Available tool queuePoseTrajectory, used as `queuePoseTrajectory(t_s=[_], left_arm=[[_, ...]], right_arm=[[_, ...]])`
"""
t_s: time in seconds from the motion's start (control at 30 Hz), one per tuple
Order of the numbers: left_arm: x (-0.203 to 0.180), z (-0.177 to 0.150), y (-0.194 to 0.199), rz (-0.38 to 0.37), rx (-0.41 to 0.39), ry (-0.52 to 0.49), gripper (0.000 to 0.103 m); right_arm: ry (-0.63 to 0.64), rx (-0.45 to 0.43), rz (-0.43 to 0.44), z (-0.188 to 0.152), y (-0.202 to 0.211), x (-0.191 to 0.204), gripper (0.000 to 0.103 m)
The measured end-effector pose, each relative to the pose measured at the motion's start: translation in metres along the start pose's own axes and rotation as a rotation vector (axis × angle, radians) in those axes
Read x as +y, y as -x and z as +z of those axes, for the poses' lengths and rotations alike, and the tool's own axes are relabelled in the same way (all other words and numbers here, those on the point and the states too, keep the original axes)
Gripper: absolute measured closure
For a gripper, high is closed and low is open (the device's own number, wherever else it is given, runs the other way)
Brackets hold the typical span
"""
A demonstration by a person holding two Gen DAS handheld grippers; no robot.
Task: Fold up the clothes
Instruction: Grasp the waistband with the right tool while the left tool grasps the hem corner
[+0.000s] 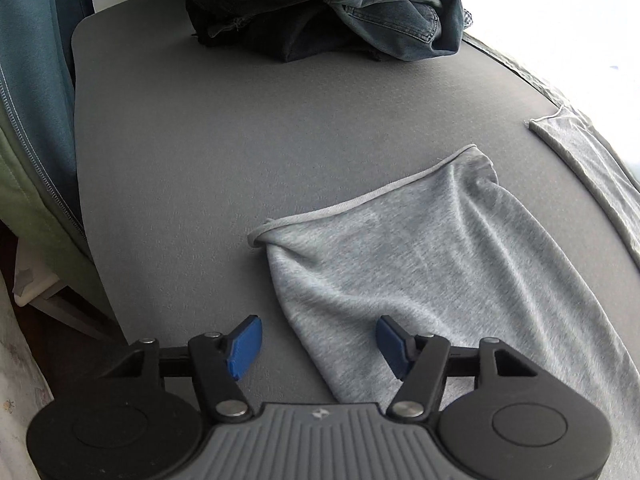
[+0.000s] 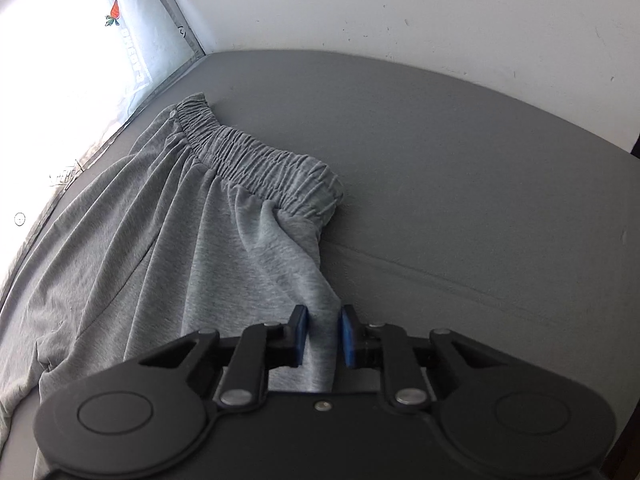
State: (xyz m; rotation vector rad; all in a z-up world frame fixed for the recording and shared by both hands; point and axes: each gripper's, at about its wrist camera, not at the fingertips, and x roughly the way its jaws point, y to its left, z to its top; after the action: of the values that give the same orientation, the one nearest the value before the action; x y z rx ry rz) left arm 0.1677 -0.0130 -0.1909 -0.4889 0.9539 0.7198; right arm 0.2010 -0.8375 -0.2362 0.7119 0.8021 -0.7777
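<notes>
A pair of light grey shorts lies flat on the grey table. The left wrist view shows one leg [image 1: 420, 248] with its hem toward the far side, and the other leg [image 1: 592, 168] at the right edge. My left gripper [image 1: 318, 346] is open, its jaws wide apart over the near edge of the leg, holding nothing. The right wrist view shows the elastic waistband [image 2: 260, 164] and the gathered body of the shorts [image 2: 160, 248]. My right gripper [image 2: 323, 334] is shut on a fold of the shorts' side edge near the waistband.
A heap of dark clothes and jeans [image 1: 340, 4] sits at the far end of the table [image 1: 200, 140]. A green-blue upholstered seat [image 1: 28, 120] stands off the left edge. A white wall [image 2: 400, 8] borders the table, and a bright printed sheet [image 2: 80, 60] lies beyond it.
</notes>
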Motion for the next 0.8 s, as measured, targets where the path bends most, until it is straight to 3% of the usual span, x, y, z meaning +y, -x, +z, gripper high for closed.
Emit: queuePoseTrajectory(t_s=[0.17,0.27,0.33,0.4,0.63,0.8], left_arm=[[0.000,0.010,-0.003,-0.010,-0.008,0.021,0.066],[-0.003,0.017,-0.007,-0.038,0.000,0.019,0.066],[-0.010,0.021,-0.011,-0.019,-0.011,-0.001,0.074],[-0.015,0.025,-0.014,-0.006,-0.024,-0.009,0.098],[-0.007,0.039,-0.005,-0.071,-0.071,0.111,0.102],[-0.009,0.064,0.034,-0.202,-0.165,0.141,0.102]], right_arm=[[0.028,-0.008,-0.003,-0.004,0.000,0.002,0.082],[0.049,-0.004,-0.003,-0.001,-0.004,0.009,0.077],[0.074,0.001,0.002,0.002,-0.007,0.014,0.090],[0.071,0.009,0.024,0.005,-0.009,0.017,0.101],[0.002,-0.073,0.096,0.020,0.016,0.020,0.102],[-0.035,-0.165,0.208,0.042,0.055,0.017,0.102]])
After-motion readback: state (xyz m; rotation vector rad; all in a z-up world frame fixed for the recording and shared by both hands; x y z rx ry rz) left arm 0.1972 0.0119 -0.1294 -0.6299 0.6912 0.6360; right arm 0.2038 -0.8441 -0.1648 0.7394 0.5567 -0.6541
